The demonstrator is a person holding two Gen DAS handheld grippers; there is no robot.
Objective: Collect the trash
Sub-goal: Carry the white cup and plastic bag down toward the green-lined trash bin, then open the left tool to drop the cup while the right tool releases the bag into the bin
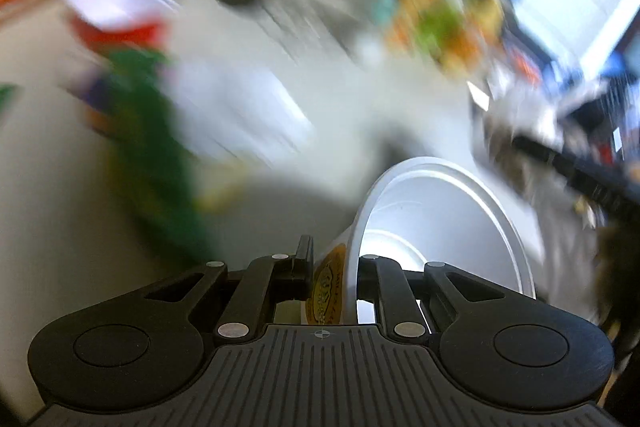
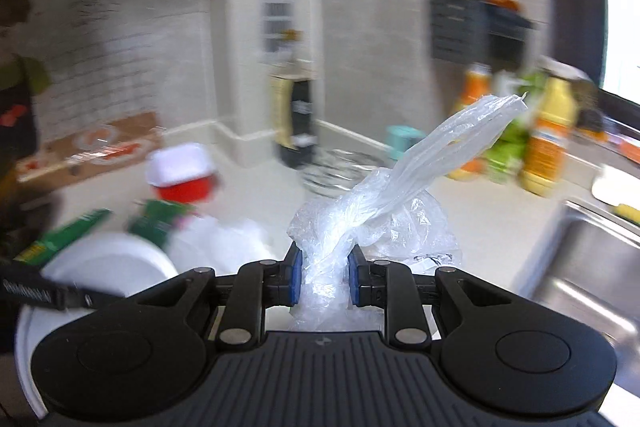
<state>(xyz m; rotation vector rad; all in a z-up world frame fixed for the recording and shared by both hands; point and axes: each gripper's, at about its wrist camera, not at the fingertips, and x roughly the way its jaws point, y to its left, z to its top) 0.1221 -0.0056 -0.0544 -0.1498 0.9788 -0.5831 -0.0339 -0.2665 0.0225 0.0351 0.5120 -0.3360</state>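
While the background blurs, I see my left gripper (image 1: pixel 334 277) holding a white plastic cup (image 1: pixel 436 223) with a yellow label, tilted on its side above the pale worktop (image 1: pixel 48 187), its jaws nearly together, pinching the cup's wall. My right gripper (image 2: pixel 322 277) has jaws narrowly apart, clamping a crumpled clear plastic bag (image 2: pixel 384 203) over the worktop.

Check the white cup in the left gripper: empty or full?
Empty. The white cup, pinched by its wall in the left gripper, is tipped with its mouth facing the camera; the bare white inside and bottom show.
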